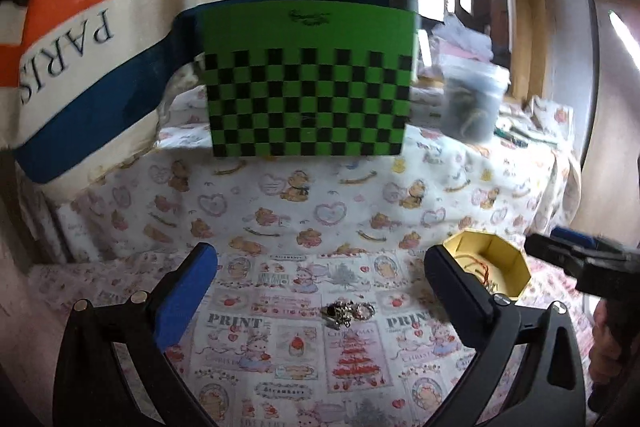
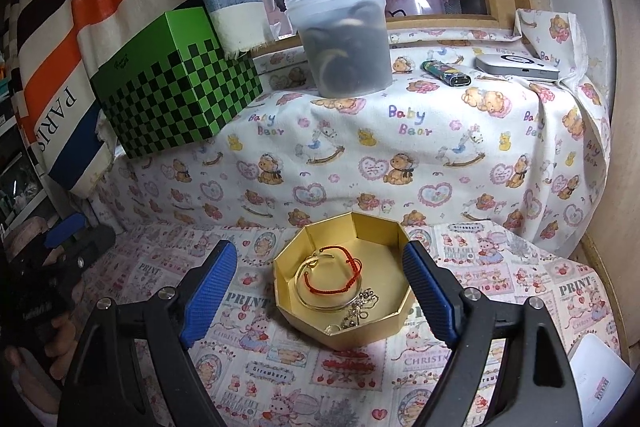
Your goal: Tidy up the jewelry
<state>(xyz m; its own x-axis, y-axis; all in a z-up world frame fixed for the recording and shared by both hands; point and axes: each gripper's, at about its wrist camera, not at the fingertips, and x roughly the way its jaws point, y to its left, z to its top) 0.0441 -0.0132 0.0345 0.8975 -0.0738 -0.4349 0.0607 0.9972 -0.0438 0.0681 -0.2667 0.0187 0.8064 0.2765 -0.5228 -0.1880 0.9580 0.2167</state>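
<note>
A gold octagonal box (image 2: 372, 325) sits on the printed cloth and holds a red cord bracelet (image 2: 328, 277), a gold bangle (image 2: 320, 303) and a silver chain piece (image 2: 360, 307). My right gripper (image 2: 320, 291) stands open, its blue pads on either side of the box, with nothing gripped. In the left wrist view a small silver jewelry cluster (image 1: 348, 313) lies on the cloth, between and just beyond the fingers of my open left gripper (image 1: 324, 295). The same box (image 1: 508, 273) shows behind that gripper's right finger.
A green checkered box (image 1: 308, 83) stands on the raised ledge, beside a clear plastic tub (image 2: 344, 39) of dark items. A lighter (image 2: 446, 73) and a white device (image 2: 516, 67) lie on the ledge. A striped bag (image 1: 80, 47) leans at left.
</note>
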